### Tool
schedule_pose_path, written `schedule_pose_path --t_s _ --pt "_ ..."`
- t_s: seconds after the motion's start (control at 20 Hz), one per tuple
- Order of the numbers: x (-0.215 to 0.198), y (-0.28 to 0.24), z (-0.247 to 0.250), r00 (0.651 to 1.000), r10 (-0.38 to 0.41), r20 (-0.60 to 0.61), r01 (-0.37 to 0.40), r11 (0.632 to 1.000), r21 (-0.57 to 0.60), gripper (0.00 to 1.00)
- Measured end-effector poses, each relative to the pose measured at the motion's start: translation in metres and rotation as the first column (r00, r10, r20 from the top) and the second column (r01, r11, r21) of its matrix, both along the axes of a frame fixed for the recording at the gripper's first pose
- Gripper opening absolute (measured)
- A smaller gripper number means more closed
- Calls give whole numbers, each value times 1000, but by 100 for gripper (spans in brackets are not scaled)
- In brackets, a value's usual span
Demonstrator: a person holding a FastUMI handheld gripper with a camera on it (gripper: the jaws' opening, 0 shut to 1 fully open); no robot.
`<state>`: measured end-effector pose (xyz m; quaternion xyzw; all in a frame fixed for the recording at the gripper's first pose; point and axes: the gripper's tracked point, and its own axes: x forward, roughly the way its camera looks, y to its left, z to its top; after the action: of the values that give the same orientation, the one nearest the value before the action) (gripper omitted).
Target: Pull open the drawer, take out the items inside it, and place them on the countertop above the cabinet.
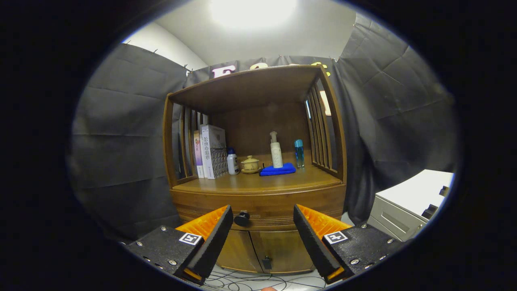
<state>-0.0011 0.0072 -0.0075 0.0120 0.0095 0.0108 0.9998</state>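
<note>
While well short of the closed drawer (pixel 258 210), gripper (pixel 263 214) wide open, knob (pixel 242 218) beyond its 2 fingers.

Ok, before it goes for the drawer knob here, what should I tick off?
1. Drawer shut, not yet pulled: ok.
2. Tool open wide enough for the knob: ok.
3. Knob centred between the fingers: not ok, it sits close to the left one.
4. Fingers touching the knob: cannot tell.
5. Bare countertop in front of the cloth and bottles: ok.
</note>
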Motion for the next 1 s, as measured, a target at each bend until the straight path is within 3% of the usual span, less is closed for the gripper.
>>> schedule_pose_path --t_s 0.55,1.0 --pt "1 10 -9 1000 25 -6 -25 999 -36 94" --pt "37 18 -14 998 41 -40 -41 999 -10 94"
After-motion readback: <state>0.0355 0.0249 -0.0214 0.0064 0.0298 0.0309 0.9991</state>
